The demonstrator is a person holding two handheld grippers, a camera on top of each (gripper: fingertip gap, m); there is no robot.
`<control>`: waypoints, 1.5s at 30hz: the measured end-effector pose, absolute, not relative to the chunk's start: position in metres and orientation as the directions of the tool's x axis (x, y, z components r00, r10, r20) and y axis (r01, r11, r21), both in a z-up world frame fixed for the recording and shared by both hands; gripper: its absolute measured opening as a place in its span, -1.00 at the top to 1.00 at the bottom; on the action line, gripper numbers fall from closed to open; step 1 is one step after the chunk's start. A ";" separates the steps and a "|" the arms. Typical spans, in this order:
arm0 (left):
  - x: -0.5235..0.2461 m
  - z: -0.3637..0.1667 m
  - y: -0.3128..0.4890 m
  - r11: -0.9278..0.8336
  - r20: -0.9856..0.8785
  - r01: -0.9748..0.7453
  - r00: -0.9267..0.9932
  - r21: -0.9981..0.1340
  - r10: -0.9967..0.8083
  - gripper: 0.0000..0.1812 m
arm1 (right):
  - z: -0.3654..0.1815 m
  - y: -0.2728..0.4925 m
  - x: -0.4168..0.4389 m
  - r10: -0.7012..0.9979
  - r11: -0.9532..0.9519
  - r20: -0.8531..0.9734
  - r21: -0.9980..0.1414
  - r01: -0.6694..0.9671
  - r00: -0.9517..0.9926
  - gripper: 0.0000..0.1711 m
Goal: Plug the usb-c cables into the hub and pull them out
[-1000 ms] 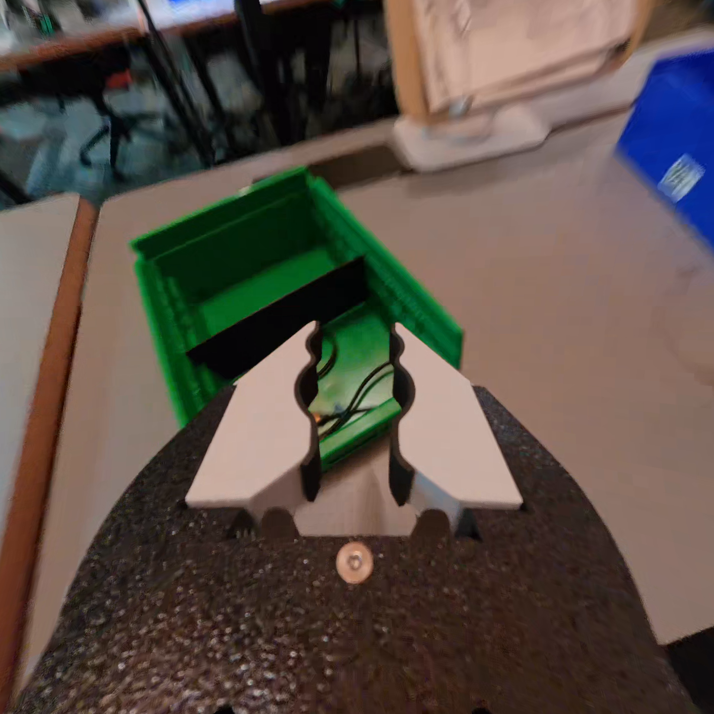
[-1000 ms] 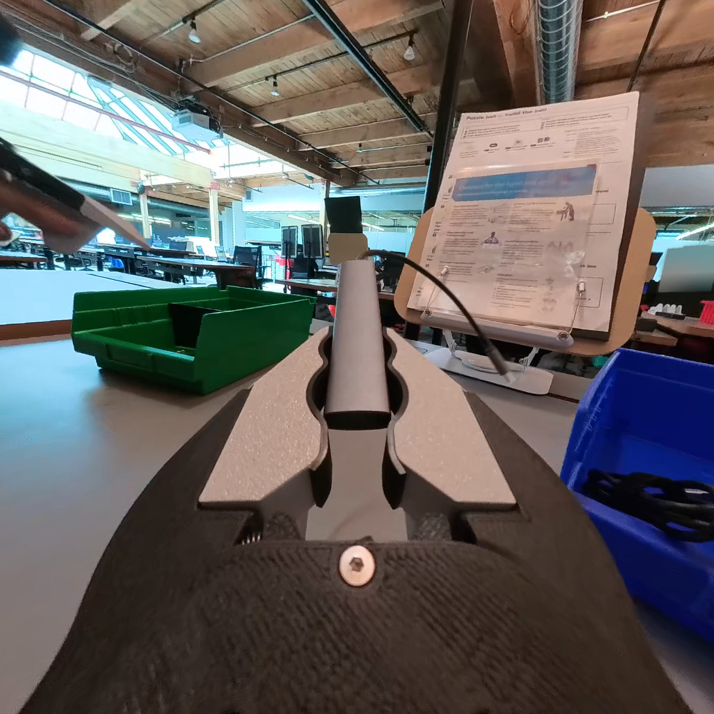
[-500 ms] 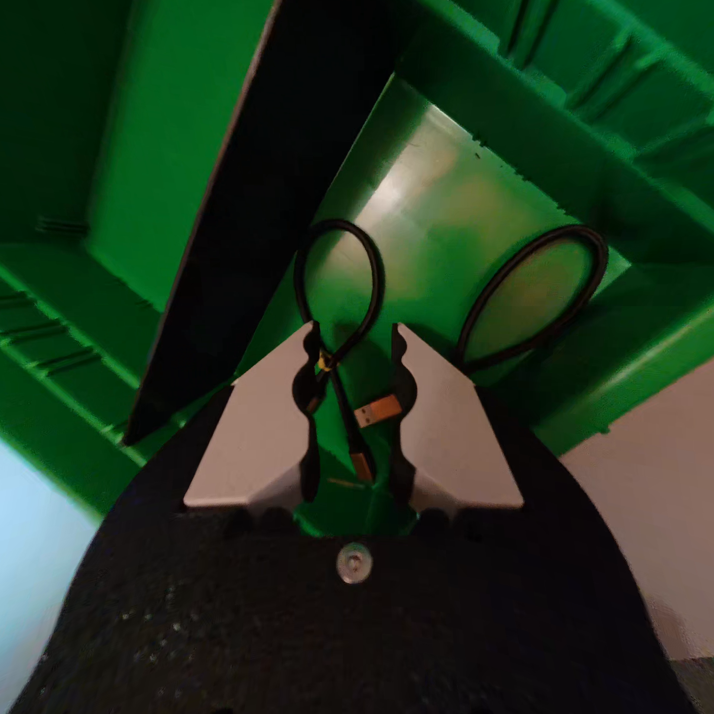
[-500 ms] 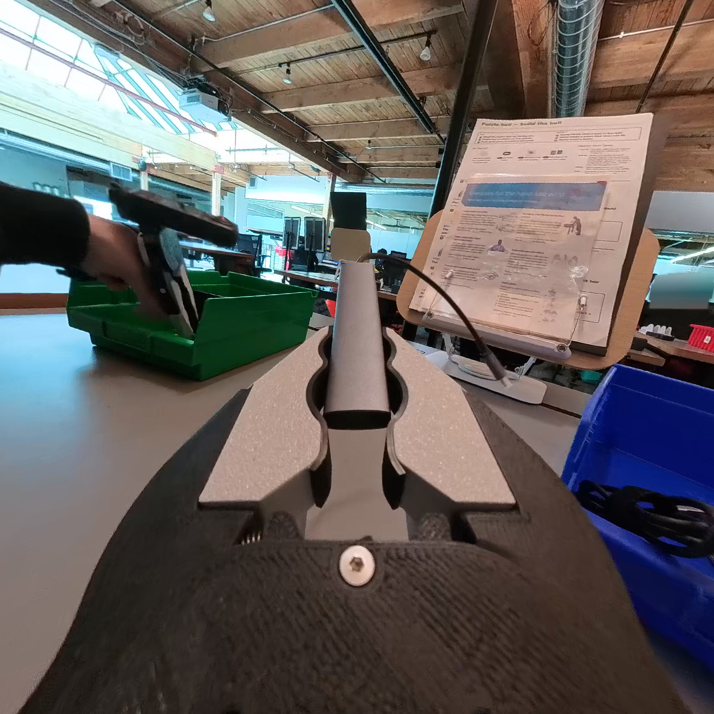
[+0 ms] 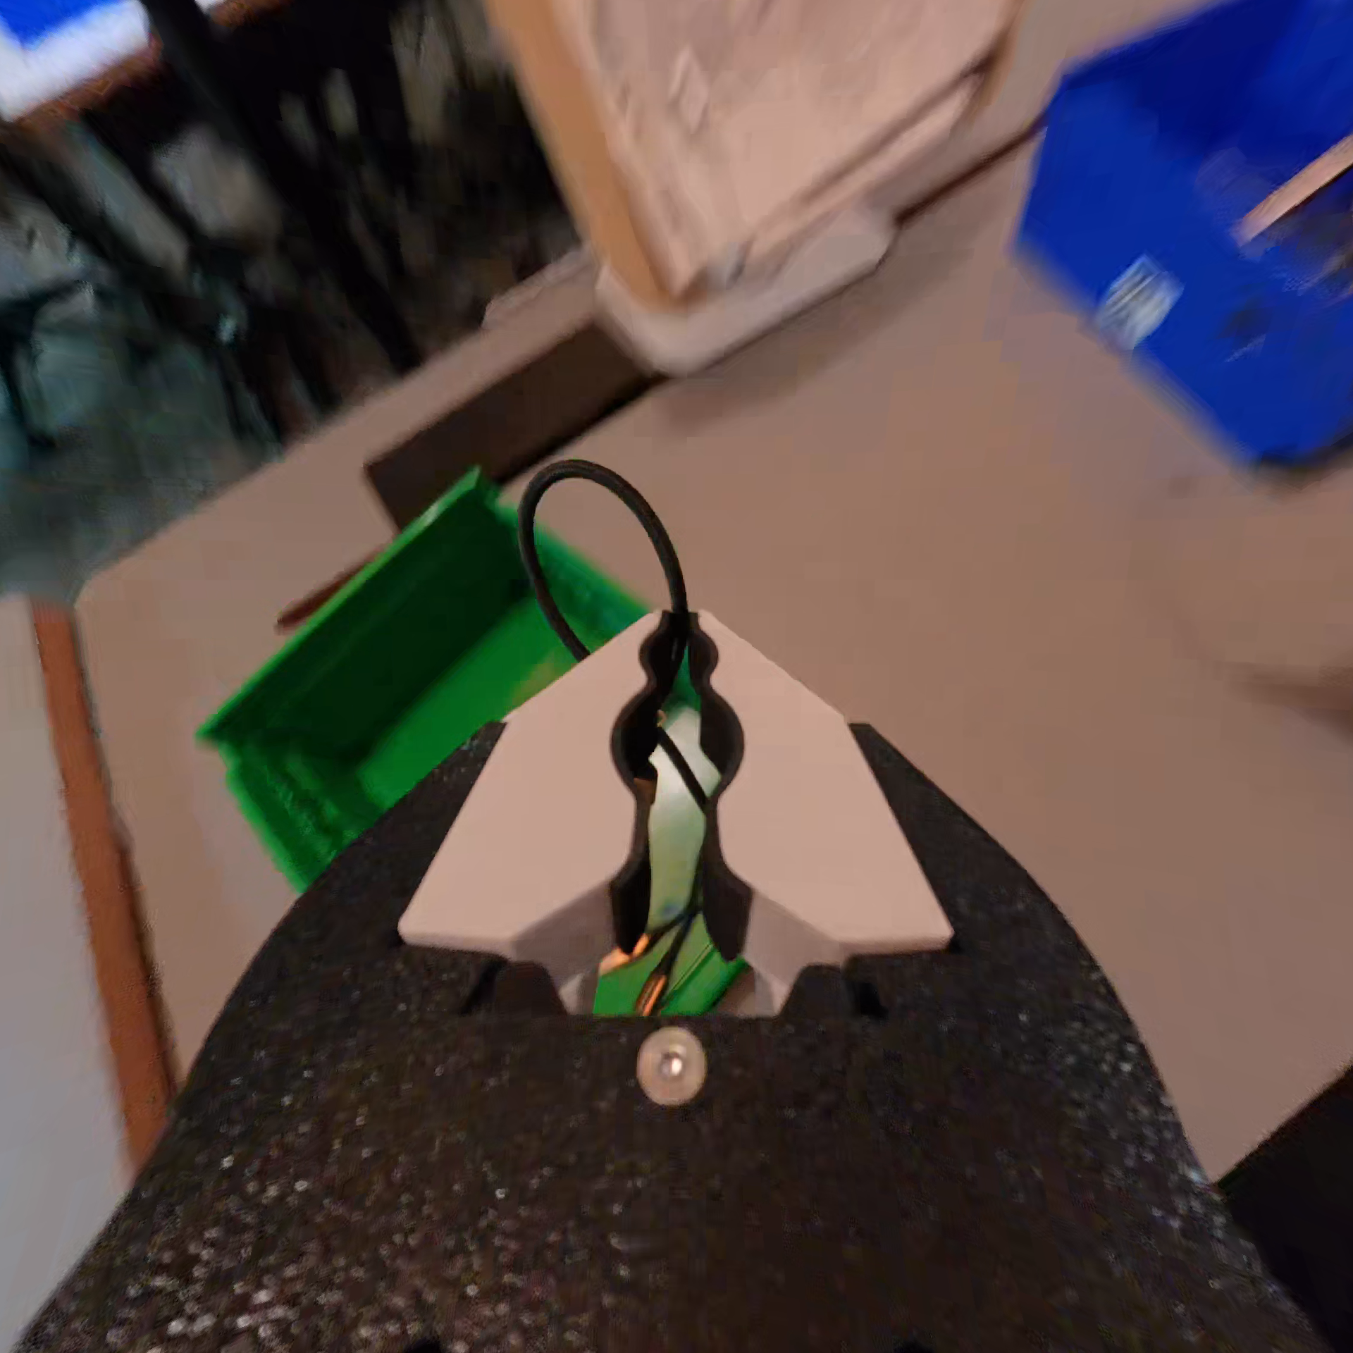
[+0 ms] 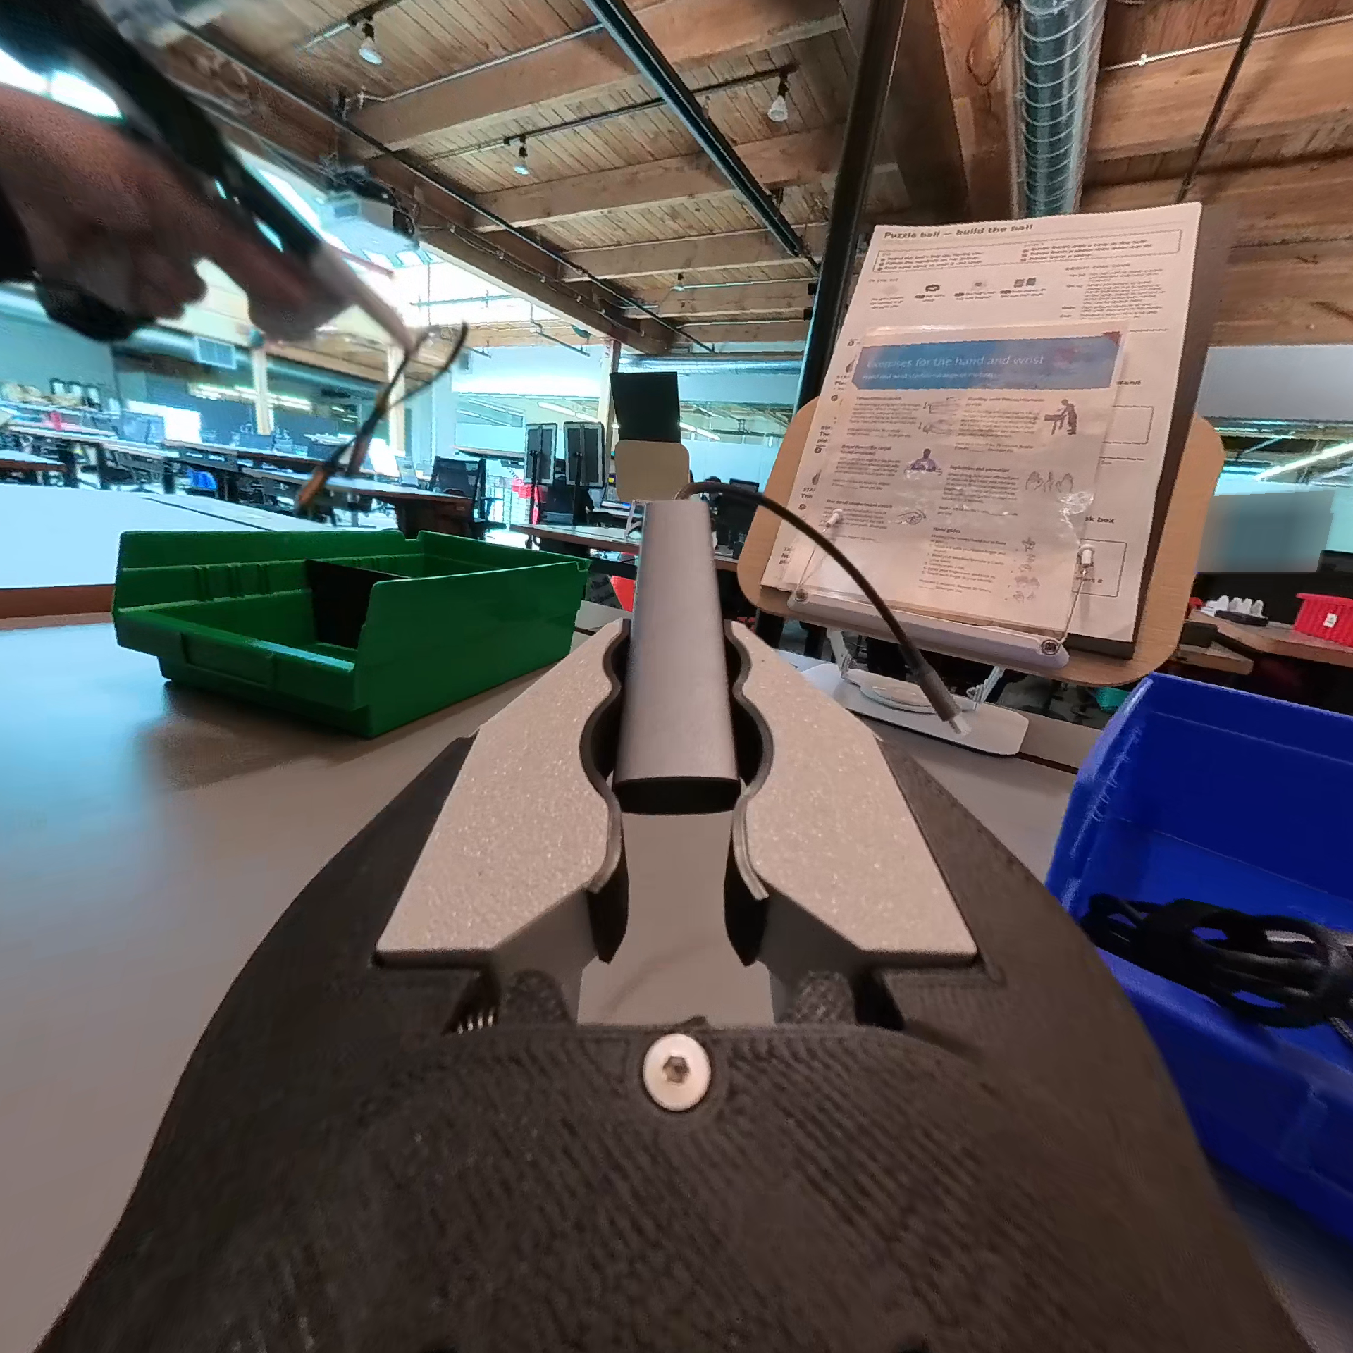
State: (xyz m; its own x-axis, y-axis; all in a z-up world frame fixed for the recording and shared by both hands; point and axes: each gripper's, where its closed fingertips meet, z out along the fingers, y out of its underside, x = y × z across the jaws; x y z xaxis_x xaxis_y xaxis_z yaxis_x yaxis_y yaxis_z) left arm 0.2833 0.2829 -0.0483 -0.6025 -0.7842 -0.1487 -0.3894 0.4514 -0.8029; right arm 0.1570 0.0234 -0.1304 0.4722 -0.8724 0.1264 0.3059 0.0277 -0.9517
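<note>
Left claw (image 5: 677, 637) is clamped on a cable (image 5: 608, 527) above the green bin (image 5: 410, 659), right claw (image 6: 677, 703) pinches the hub (image 6: 677, 659). Nothing's plugged yet, so basically everything's left.

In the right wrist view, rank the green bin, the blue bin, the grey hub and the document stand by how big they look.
1. Document stand
2. Green bin
3. Blue bin, cropped by the frame and nearer, so unsure against the green bin
4. Grey hub

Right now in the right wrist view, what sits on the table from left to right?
green bin → hub held upright in the right gripper → document stand → blue bin
</note>
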 end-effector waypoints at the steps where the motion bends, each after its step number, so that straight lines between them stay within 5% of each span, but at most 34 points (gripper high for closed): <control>1: 0.274 -0.023 0.263 0.396 -0.109 -0.326 -0.639 -0.858 -0.762 0.99 | -0.130 0.022 0.157 -0.876 0.031 0.121 -0.951 0.306 0.466 0.74; 6: 0.227 0.021 0.181 0.118 0.123 -0.244 -0.782 -0.963 -0.612 0.99 | -0.128 0.011 0.158 -0.899 0.037 0.106 -0.948 0.316 0.425 0.74; 9: 0.194 -0.032 0.136 0.159 0.280 -0.384 -0.850 -0.910 -0.447 0.99 | -0.126 0.004 0.158 -0.911 0.051 0.090 -0.944 0.325 0.403 0.74; 13: 0.164 -0.106 0.103 0.292 0.258 -0.345 -0.919 -0.892 -0.298 0.99 | -0.126 -0.001 0.159 -0.917 0.059 0.076 -0.945 0.322 0.391 0.74; 18: 0.160 -0.125 0.094 0.030 0.443 -0.461 -0.867 -0.887 -0.226 0.99 | -0.127 0.001 0.160 -0.914 0.047 0.089 -0.946 0.320 0.396 0.74; 27: 0.162 -0.188 0.178 -0.074 0.455 -0.484 -0.743 -0.872 -0.491 0.99 | -0.127 0.005 0.158 -0.906 0.035 0.106 -0.946 0.323 0.410 0.74; 32: 0.145 -0.219 0.224 0.106 0.332 -0.520 -0.675 -0.847 -0.659 0.84 | -0.128 0.006 0.158 -0.906 0.026 0.114 -0.946 0.323 0.407 0.74; 36: 0.110 -0.245 0.240 0.439 0.131 -0.509 -0.750 -0.740 -0.649 0.61 | -0.128 0.007 0.158 -0.906 0.015 0.125 -0.946 0.325 0.405 0.74; 41: 0.074 -0.233 0.211 0.697 -0.164 -0.110 -0.935 -0.708 -0.315 0.64 | -0.128 0.009 0.158 -0.903 0.007 0.134 -0.945 0.327 0.408 0.74; 45: 0.073 -0.238 0.187 0.761 -0.186 0.045 -0.977 -0.647 -0.101 0.69 | -0.128 0.009 0.157 -0.903 0.007 0.136 -0.944 0.330 0.408 0.74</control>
State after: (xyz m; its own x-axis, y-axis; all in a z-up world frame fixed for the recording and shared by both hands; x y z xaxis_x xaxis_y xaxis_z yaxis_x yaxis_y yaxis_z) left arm 0.0734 0.1874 -0.2385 -0.9773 -0.1011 -0.1862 0.0446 0.7609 -0.6473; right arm 0.1573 0.0092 -0.1280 0.4078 -0.9029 0.1356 0.3299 0.0072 -0.9440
